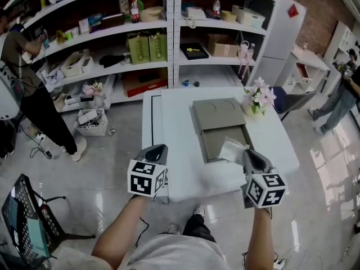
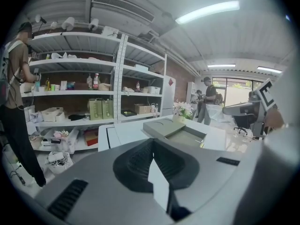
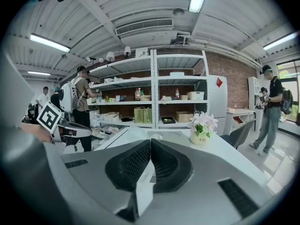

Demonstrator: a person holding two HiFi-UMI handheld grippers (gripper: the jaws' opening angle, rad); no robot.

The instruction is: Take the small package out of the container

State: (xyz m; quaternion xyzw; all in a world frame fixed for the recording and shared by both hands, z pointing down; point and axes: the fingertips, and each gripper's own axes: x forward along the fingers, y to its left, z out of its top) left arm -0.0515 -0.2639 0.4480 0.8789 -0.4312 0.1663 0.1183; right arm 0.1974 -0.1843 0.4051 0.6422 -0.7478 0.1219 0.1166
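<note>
The container is a flat grey-green box on the white table, its lid slid back so the near half lies open. In the left gripper view the container sits past the jaws. My right gripper hovers over the box's near right corner, shut on the small white package, which sticks out to its left. In the right gripper view the package shows pale beyond the shut jaws of the right gripper. My left gripper is shut and empty at the table's front left, apart from the box.
A pot of pink flowers stands at the box's far right corner. White shelving full of goods runs behind the table. A person stands at the left, another person at the right. A black basket is on the floor.
</note>
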